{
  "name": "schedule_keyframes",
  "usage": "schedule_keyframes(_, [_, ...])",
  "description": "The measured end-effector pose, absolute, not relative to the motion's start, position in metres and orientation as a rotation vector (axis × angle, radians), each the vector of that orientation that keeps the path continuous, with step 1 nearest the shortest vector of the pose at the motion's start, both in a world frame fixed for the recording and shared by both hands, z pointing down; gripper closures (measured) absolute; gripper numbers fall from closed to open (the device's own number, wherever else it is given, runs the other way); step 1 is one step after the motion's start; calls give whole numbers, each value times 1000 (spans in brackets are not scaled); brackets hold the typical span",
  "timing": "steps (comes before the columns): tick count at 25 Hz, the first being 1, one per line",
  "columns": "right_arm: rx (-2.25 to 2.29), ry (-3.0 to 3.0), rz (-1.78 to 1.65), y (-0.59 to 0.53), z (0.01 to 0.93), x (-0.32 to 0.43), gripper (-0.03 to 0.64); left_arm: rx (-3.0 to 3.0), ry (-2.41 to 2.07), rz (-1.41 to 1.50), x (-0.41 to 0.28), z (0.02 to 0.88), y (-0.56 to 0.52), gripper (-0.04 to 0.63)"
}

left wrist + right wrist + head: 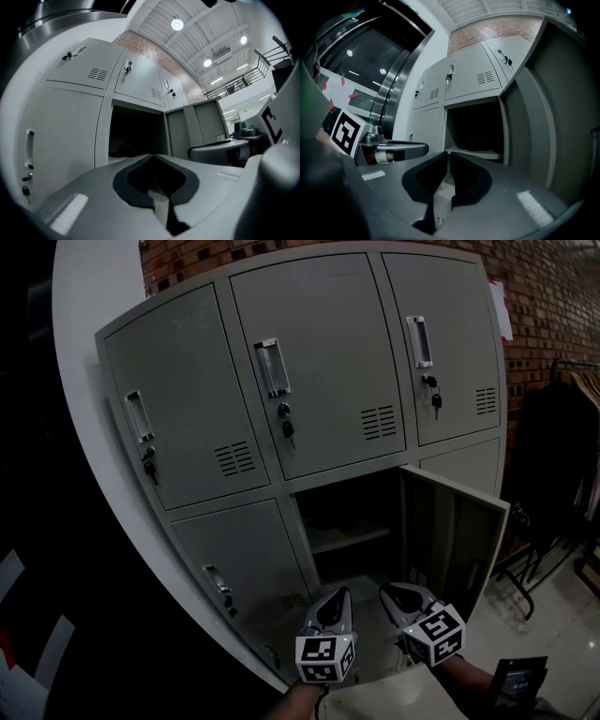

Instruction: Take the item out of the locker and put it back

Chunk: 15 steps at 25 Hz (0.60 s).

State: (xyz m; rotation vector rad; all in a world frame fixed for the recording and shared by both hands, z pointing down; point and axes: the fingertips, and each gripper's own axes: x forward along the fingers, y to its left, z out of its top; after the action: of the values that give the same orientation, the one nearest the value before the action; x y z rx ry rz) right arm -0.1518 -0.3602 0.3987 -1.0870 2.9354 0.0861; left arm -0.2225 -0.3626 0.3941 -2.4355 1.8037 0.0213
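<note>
Item [474, 139]: dim dark shape on the shelf [352, 538] inside the open lower locker compartment, too dark to identify
Locker door [455, 535]: swung open, at right
Markings: black-and-white squares on both gripper cubes
Left gripper [340, 594]: jaws clenched together, empty, before the opening
Right gripper [389, 589]: jaws pressed together, empty, alongside
</note>
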Motion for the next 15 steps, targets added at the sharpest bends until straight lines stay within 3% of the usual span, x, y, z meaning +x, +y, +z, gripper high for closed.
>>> schedule_keyframes(15, [-1024, 2923, 131, -459, 387, -162, 609, -2364, 1856, 14, -230, 381, -476, 595])
